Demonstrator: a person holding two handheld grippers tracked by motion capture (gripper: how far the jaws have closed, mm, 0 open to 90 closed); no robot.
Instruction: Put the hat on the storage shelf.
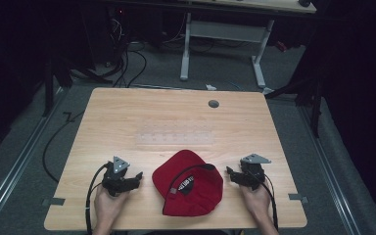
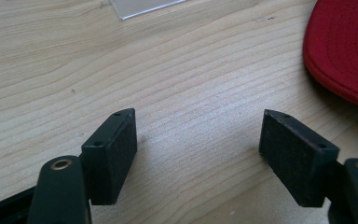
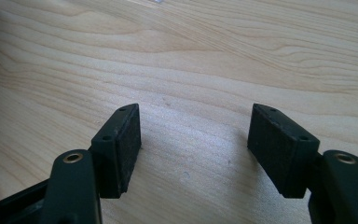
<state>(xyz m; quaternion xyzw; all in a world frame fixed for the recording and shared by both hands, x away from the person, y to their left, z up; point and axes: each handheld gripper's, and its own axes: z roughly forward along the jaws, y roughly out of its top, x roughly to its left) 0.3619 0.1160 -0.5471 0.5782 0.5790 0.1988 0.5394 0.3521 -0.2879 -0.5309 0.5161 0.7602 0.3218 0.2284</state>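
The left tool [image 1: 138, 175] rests on the wooden counter [image 1: 127, 112] with its jaws spread wide and nothing between them; bare wood shows in the gap in the left gripper view. The red cap [image 1: 188, 183] lies just beside it, on the side its jaws point toward, not touching. The right tool [image 1: 230, 172] sits on the cap's other side, also spread with nothing between its jaws, its tips close to the cap's edge. A clear plastic sheet [image 1: 175, 137] lies beyond both tools.
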